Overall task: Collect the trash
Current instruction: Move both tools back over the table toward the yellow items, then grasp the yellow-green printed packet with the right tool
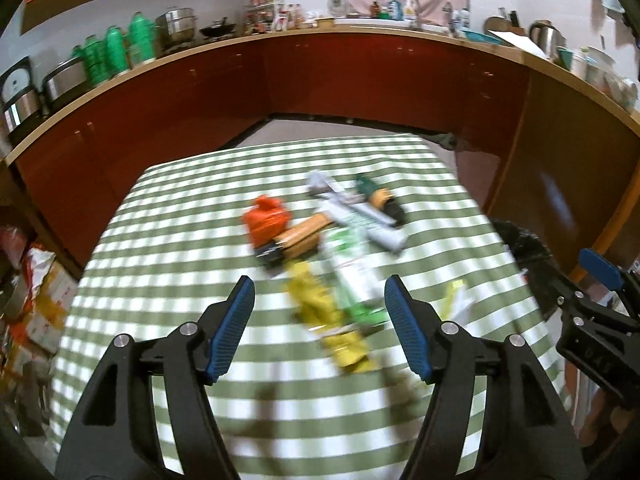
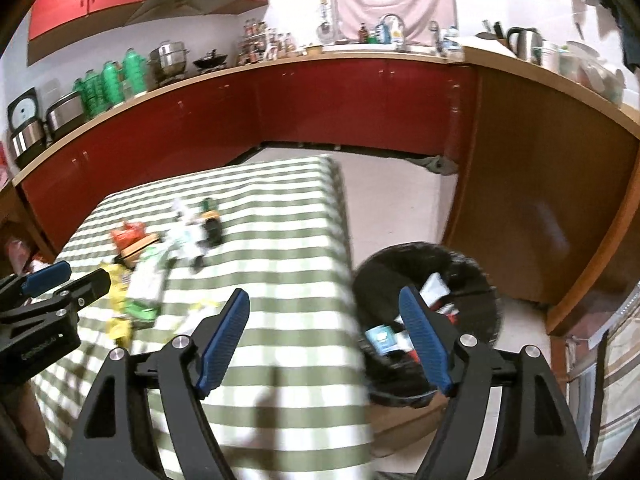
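Note:
A blurred heap of trash lies on the green-and-white striped table (image 1: 168,240): an orange packet (image 1: 266,220), a brown packet (image 1: 302,238), a white-green wrapper (image 1: 352,268), a yellow wrapper (image 1: 320,300) and a white tube (image 1: 368,220). My left gripper (image 1: 320,292) is open above the near end of the heap, its fingers either side of the yellow and green wrappers, holding nothing. My right gripper (image 2: 324,308) is open and empty over the table's right edge. A black bin (image 2: 424,312) beside the table (image 2: 280,240) holds several packets.
Red kitchen cabinets (image 1: 360,76) and a counter with pots, green flasks (image 1: 116,48) and bottles curve around the back. A wooden cabinet side (image 2: 540,208) stands right of the bin. Boxes and bags (image 1: 36,292) crowd the floor at left.

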A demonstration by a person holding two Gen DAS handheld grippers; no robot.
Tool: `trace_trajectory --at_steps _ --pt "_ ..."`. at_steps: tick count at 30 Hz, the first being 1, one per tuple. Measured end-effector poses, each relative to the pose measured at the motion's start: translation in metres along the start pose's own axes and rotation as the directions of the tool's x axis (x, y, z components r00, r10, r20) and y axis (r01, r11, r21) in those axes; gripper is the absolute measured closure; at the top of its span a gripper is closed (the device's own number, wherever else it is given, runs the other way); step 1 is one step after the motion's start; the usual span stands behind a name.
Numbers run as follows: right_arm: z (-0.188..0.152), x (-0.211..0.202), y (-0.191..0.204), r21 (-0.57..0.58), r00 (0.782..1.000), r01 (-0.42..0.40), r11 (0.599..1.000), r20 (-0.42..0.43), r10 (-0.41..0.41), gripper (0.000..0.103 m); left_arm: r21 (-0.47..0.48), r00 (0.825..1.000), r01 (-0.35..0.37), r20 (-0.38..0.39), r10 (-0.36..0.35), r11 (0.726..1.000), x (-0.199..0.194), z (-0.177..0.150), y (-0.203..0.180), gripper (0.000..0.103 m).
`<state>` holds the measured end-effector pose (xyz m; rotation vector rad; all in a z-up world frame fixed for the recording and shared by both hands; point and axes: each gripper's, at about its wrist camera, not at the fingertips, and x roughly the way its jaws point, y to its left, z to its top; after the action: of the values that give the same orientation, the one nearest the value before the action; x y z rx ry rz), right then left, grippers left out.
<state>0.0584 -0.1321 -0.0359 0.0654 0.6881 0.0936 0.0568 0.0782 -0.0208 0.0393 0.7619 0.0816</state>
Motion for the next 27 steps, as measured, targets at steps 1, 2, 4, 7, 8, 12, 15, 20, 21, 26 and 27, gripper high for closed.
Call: trace_trajectory --at_steps 1,2,4,7,8,12,15,20,21,26,27 --pt "-0.001 0.0 0.007 -0.004 1.0 -0.009 1.0 -0.005 0.009 0.028 -0.004 1.0 -0.012 0.0 0.012 1.0 -0.001 -0.003 0.006 0.037" --pt "-0.002 0.0 0.014 -0.009 1.0 -0.018 1.0 -0.01 0.018 0.028 -0.014 1.0 -0.028 -0.002 0.028 1.0 -0.002 -0.006 0.017 0.037" --pt "-0.006 0.001 0.031 -0.023 0.999 -0.041 0.999 -0.025 0.041 0.028 -0.032 0.999 -0.043 -0.008 0.043 0.999 -0.003 -0.01 0.033 0.037" --pt "-0.013 0.003 0.054 -0.043 0.997 -0.069 0.997 -0.047 0.067 0.028 -0.057 0.998 -0.066 -0.018 0.065 0.996 -0.003 -0.015 0.052 0.036" --pt "-0.014 0.004 0.06 -0.049 0.996 -0.075 0.996 -0.053 0.073 0.028 -0.062 0.997 -0.073 -0.023 0.072 0.995 -0.002 -0.017 0.058 0.036" --pt "-0.022 0.01 0.083 -0.081 0.993 -0.087 0.993 -0.084 0.08 0.028 -0.094 0.995 -0.096 -0.043 0.093 0.991 -0.001 -0.027 0.08 0.036" --pt "-0.024 0.014 0.092 -0.097 0.993 -0.069 0.993 -0.099 0.06 0.028 -0.111 0.994 -0.106 -0.049 0.101 0.988 -0.001 -0.031 0.092 0.036" --pt "-0.025 0.019 0.088 -0.095 0.993 -0.029 0.995 -0.115 0.018 0.029 -0.122 0.993 -0.106 -0.056 0.1 0.987 0.001 -0.034 0.1 0.036" --pt "-0.026 0.02 0.085 -0.09 0.993 -0.021 0.996 -0.115 0.011 0.033 -0.121 0.993 -0.105 -0.058 0.098 0.987 0.001 -0.035 0.1 0.036" --pt "-0.028 0.023 0.075 -0.062 0.991 -0.03 0.998 -0.129 0.022 0.054 -0.12 0.994 -0.097 -0.068 0.089 0.988 0.005 -0.038 0.095 0.036" --pt "-0.028 0.023 0.075 -0.061 0.991 -0.035 0.997 -0.129 0.027 0.059 -0.118 0.994 -0.095 -0.07 0.088 0.988 0.006 -0.038 0.094 0.036"
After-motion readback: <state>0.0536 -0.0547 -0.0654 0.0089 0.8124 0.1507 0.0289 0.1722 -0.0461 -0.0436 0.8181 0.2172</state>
